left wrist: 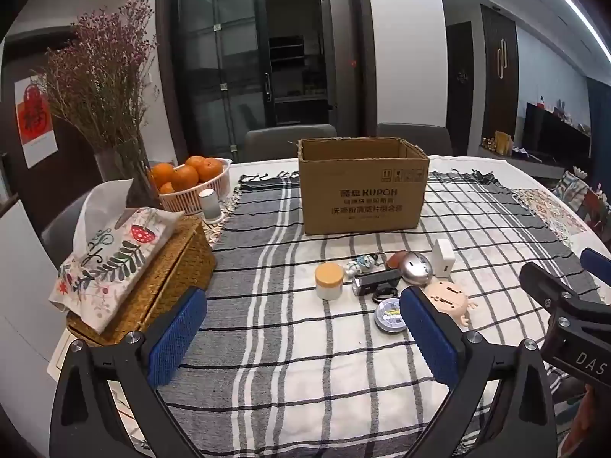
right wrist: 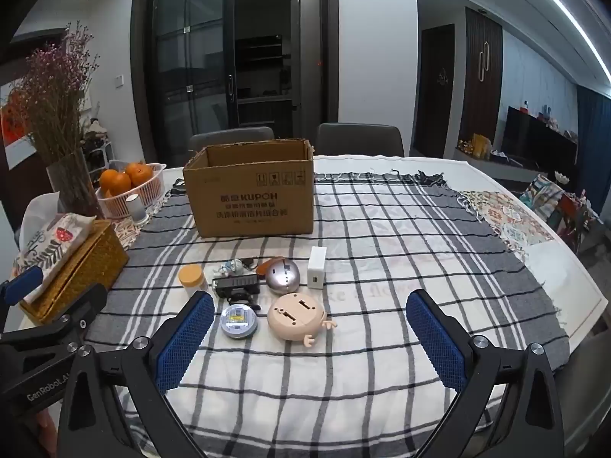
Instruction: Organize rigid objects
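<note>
The small objects lay in a cluster on the checked cloth over the bench, in front of the open cardboard box: a jar, a black flashlight, a silver dome, a white charger, a round tin and a peach toy. The right hand-held gripper hovered just short of the tin and toy, fingers spread wide, holding nothing. The left hand-held gripper hung left of the cluster, likewise spread and empty.
</note>
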Motion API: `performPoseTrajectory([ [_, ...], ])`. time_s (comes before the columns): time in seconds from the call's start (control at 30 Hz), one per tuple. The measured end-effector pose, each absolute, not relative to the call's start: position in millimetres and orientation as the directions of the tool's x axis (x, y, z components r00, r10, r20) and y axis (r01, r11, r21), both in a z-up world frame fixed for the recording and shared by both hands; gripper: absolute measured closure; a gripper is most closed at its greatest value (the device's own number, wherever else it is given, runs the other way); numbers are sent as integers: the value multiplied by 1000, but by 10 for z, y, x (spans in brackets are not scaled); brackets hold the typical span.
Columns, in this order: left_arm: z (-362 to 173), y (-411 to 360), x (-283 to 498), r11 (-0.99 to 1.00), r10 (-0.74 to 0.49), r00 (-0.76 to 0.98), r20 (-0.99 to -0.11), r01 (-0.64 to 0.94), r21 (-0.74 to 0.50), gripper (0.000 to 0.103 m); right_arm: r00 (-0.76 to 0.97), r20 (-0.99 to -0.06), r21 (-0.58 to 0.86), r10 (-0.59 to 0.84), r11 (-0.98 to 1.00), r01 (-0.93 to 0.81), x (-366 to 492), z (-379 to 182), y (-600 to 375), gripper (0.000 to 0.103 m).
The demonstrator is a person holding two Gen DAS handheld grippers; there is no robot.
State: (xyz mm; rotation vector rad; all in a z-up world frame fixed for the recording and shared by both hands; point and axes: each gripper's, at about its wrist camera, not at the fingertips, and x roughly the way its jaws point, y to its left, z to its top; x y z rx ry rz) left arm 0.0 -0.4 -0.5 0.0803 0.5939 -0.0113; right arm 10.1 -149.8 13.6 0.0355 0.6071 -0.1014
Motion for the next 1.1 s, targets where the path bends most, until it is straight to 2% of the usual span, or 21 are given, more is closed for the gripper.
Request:
performPoseTrajectory([
  [0.2,72,69,39,999,-11,827,-562,35,33,0,816,-572,9,-78,995,102,113,127,-1491,1],
  [1.1,20,29,-37,998,7,842,-539,27,54,0,821,-567,3,-75,996,93,104,129,-1469,1],
])
